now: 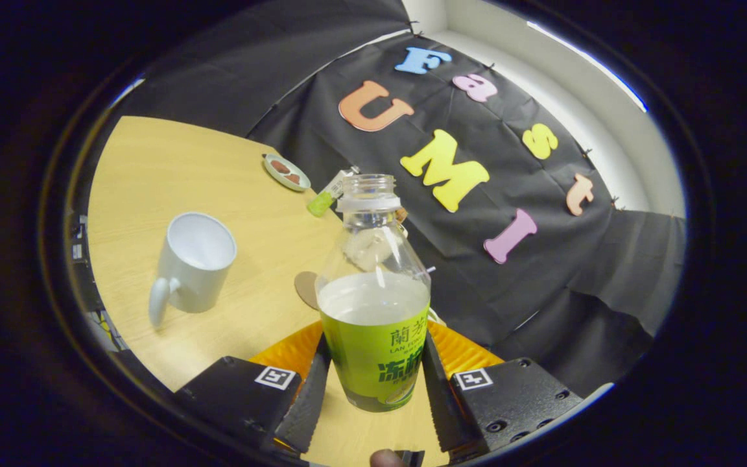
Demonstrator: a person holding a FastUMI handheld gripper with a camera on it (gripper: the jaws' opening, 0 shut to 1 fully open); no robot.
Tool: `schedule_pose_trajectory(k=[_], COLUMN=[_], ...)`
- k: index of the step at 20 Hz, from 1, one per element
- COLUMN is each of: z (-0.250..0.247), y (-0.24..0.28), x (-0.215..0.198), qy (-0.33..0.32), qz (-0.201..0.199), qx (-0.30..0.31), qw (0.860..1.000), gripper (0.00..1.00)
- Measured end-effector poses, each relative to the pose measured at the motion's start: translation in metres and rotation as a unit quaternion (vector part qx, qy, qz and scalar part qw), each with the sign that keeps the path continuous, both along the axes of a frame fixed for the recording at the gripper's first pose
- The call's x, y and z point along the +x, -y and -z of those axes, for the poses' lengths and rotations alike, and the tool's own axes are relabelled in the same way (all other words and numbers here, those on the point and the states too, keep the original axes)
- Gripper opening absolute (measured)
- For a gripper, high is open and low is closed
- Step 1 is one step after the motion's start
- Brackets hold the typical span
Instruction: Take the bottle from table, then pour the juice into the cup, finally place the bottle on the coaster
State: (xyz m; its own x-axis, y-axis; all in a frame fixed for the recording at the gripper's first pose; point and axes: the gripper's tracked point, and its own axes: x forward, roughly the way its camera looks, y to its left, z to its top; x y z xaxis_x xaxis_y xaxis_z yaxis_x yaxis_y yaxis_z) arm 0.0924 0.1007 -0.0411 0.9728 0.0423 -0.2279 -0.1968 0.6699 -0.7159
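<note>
My gripper (373, 379) is shut on a clear, uncapped bottle (373, 305) with a green label, both fingers pressing on its lower sides. The bottle stands upright between the fingers, lifted above the table, and pale juice fills it to about halfway. A white mug (193, 266) stands on the wooden table (172, 175) to the left of the bottle, empty inside, its handle turned toward me. A round brown coaster (307, 288) lies flat just behind the bottle, partly hidden by it.
A small plate (286, 172) with brown pieces sits at the far side of the table. A small green-bottomed tube (327, 198) lies near it, beyond the bottle's neck. The black cloth wall hangs close behind and right of the table.
</note>
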Motion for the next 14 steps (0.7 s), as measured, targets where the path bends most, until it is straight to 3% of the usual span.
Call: schedule_pose_trajectory(k=[7, 14], z=[-0.0061, -0.0090], y=[-0.0104, -0.0067], x=[0.0010, 0.0049], qy=[0.061, 0.084], qz=[-0.015, -0.008], qx=[-0.156, -0.259], qw=[0.986, 0.962], gripper=[0.75, 0.74])
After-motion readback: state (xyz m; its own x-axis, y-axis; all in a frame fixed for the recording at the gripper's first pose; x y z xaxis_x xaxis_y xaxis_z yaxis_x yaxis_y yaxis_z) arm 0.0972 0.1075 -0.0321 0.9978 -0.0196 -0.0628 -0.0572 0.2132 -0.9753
